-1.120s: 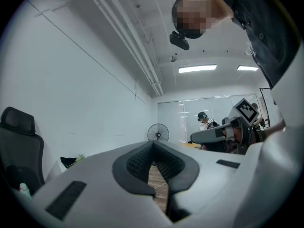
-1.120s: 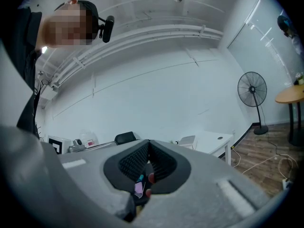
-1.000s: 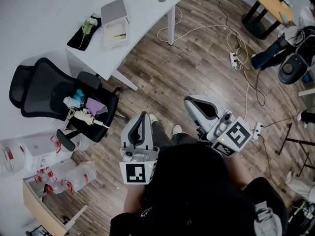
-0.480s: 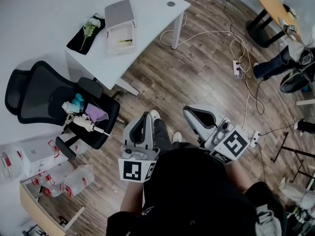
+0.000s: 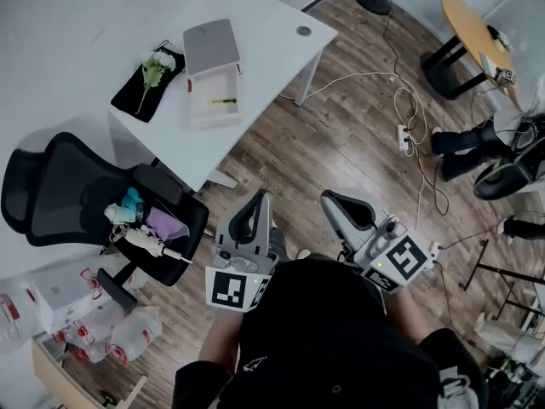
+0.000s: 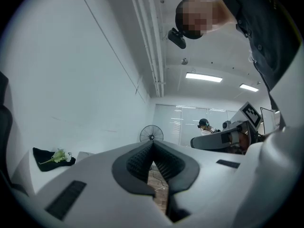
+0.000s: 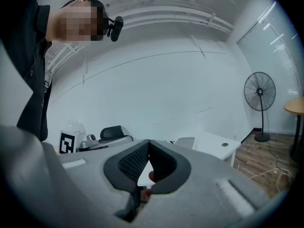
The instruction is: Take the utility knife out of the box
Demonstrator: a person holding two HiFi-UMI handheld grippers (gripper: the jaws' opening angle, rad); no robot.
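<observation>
Over the last second the box (image 5: 196, 116) on the white table (image 5: 277, 37) has drifted lower in my head view, so I'm closing in on it. That's only the approach though, and nothing is reached yet. The left gripper (image 5: 258, 201) and right gripper (image 5: 332, 201) are both well short of the box, jaws pressed together and empty. The utility knife (image 5: 223, 101) lies inside the box's open tray, long axis across the box, roughly parallel to the lid edge. It's too small to tell which end is the blade.

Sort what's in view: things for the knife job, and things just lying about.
For the job: open box, utility knife inside it, left tongs, right tongs, both shut.
Lying about: flower, black tray, office chair, water bottles, power strip.
</observation>
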